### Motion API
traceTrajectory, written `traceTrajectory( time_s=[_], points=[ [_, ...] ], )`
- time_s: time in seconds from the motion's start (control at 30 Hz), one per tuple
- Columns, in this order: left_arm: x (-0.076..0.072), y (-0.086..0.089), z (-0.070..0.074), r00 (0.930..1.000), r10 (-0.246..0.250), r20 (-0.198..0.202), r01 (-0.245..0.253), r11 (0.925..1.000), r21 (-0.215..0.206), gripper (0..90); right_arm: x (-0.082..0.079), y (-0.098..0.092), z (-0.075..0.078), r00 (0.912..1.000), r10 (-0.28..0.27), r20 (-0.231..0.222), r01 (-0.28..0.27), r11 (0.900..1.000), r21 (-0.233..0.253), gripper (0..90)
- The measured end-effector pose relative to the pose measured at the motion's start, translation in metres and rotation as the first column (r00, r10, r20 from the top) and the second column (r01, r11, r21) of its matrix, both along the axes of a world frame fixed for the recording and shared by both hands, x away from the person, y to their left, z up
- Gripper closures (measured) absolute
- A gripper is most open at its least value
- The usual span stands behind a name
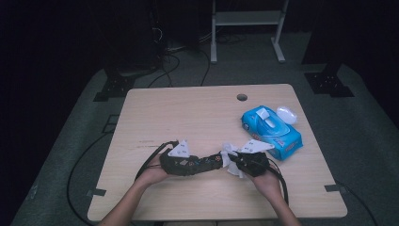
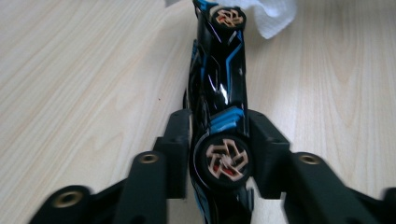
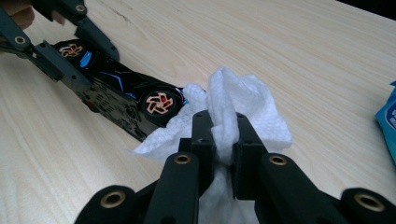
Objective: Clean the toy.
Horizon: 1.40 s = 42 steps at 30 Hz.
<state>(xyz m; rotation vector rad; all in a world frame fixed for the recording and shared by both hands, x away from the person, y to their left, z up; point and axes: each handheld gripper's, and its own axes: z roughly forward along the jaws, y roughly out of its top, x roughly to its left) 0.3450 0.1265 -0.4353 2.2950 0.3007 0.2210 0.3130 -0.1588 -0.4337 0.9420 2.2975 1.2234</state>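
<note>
Left claw is clamped on the rear of the toy car, held on its side just over the surface. Car's long axis runs left to right toward the right claw. That claw pinches a white wipe, touching the car's far end, so the wipe stroke likely follows this axis.

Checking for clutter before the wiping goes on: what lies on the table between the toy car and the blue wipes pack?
In the high view, between the toy car and the wipes pack lie the white wipe and the right gripper holding it.
</note>
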Motion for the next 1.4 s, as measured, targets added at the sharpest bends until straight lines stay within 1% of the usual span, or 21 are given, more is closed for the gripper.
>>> traceTrajectory(
  time_s=[0.03,0.13,0.2,0.27,0.37,0.43,0.47,0.53,0.67,0.8,0.87,0.93,1.0,1.03,1.1,1.13,1.17,1.2,1.27,1.33,1.4],
  points=[
    [0.001,-0.002,0.002,1.0,0.001,0.007,-0.001,1.0,0.006,54.8,-0.001,-0.003,0.0,1.0,0.0,-0.001,0.0,1.0,0.006,81.4],
    [0.002,-0.012,0.008,0.9998,-0.009,0.019,0.008,0.9996,0.028,54.5,-0.002,-0.009,0.001,0.9999,-0.011,-0.002,0.011,1.0,0.016,81.5],
    [0.003,-0.02,0.01,0.9994,-0.024,0.025,0.022,0.9975,0.067,54.1,-0.003,-0.012,0.001,0.9998,-0.018,-0.001,0.018,0.999,0.026,81.5],
    [0.004,-0.029,0.011,0.9991,-0.034,0.024,0.031,0.9939,0.106,55.0,-0.004,-0.015,0.001,0.9997,-0.022,0.011,0.022,1.0,0.02,81.5],
    [0.007,-0.04,0.011,0.9992,-0.038,0.014,0.035,0.9888,0.145,55.4,-0.005,-0.016,0.002,0.9997,-0.023,0.006,0.023,0.999,0.022,81.5],
    [0.008,-0.048,0.01,0.9991,-0.04,0.012,0.037,0.9835,0.177,55.4,-0.006,-0.016,0.001,0.9999,-0.014,0.008,0.014,1.0,0.02,81.5],
    [0.009,-0.053,0.011,0.9991,-0.041,0.015,0.037,0.9791,0.2,55.2,-0.006,-0.016,0.001,0.9999,-0.012,0.007,0.012,1.0,0.019,81.5],
    [0.011,-0.059,0.011,0.9991,-0.043,0.006,0.041,0.9753,0.217,55.2,-0.007,-0.015,0.0,0.9999,-0.013,0.005,0.013,1.0,0.017,81.5],
    [0.014,-0.072,0.01,0.9988,-0.049,0.01,0.044,0.9598,0.277,54.1,-0.006,-0.017,-0.001,0.9998,-0.016,0.011,0.016,1.0,0.016,81.5],
    [0.018,-0.08,0.006,0.9991,-0.041,-0.013,0.043,0.9488,0.313,52.4,-0.007,-0.015,-0.002,0.9999,-0.012,0.009,0.012,1.0,0.014,81.5],
    [0.018,-0.083,0.005,0.9984,-0.055,-0.016,0.057,0.9442,0.325,55.9,-0.006,-0.015,-0.003,0.9999,-0.006,0.009,0.005,1.0,0.012,81.5],
    [0.019,-0.084,0.006,0.9982,-0.056,-0.023,0.06,0.9426,0.329,56.5,-0.006,-0.013,-0.004,1.0,-0.002,-0.003,0.002,1.0,0.015,81.5],
    [0.019,-0.084,0.009,0.9977,-0.066,-0.014,0.067,0.9515,0.3,57.4,-0.005,-0.012,-0.005,1.0,0.007,-0.005,-0.007,1.0,0.017,81.5],
    [0.018,-0.084,0.01,0.9979,-0.065,-0.003,0.063,0.9534,0.295,57.5,-0.005,-0.013,-0.005,0.9999,0.007,-0.012,-0.007,0.999,0.033,81.5],
    [0.017,-0.083,0.014,0.9977,-0.066,0.012,0.06,0.96,0.274,57.6,-0.004,-0.016,-0.001,1.0,0.006,-0.006,-0.005,0.998,0.06,81.5],
    [0.017,-0.082,0.017,0.9976,-0.068,0.013,0.062,0.9658,0.252,57.7,-0.005,-0.017,0.001,1.0,0.002,-0.005,-0.001,0.998,0.068,81.5],
    [0.016,-0.08,0.021,0.9977,-0.066,0.015,0.061,0.9739,0.218,57.8,-0.005,-0.019,0.003,1.0,-0.001,-0.001,0.001,0.997,0.075,81.5],
    [0.016,-0.078,0.025,0.9974,-0.07,0.02,0.065,0.9786,0.195,57.9,-0.006,-0.022,0.007,1.0,0.0,0.005,0.0,0.997,0.081,81.5],
    [0.013,-0.076,0.031,0.9965,-0.076,0.035,0.07,0.9856,0.154,58.0,-0.007,-0.024,0.012,0.9999,-0.003,0.014,0.002,0.995,0.102,81.5],
    [0.01,-0.072,0.037,0.9961,-0.074,0.049,0.069,0.9929,0.097,58.0,-0.01,-0.025,0.019,0.9995,0.002,0.031,-0.006,0.991,0.131,81.5],
    [0.006,-0.069,0.04,0.995,-0.078,0.063,0.075,0.9961,0.046,58.1,-0.013,-0.023,0.029,0.9981,0.02,0.058,-0.029,0.986,0.164,81.5]
  ],
)
